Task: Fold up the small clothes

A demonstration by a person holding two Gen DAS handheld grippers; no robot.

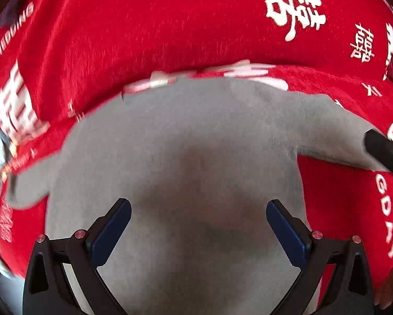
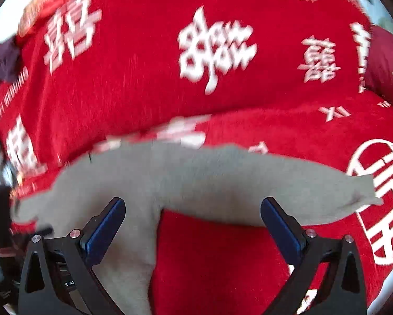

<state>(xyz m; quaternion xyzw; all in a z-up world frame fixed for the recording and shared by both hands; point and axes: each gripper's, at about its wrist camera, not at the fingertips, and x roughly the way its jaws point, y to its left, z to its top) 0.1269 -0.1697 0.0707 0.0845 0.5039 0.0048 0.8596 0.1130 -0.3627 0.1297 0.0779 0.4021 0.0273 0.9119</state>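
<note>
Left wrist view: we find the grey garment spread flat on the red blanket. The left claw stands wide open above the garment's body, gripping nothing. At the garment's right sleeve the tip of the right claw shows.

Right wrist view: the right claw is likewise wide open and empty, poised over that sleeve. Only here do we see the sleeve's cuff end. We judge folding not yet begun; next, pinch the sleeve and fold it inward.

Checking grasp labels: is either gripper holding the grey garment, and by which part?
Neither. Left gripper and right gripper are open over the grey garment.
</note>
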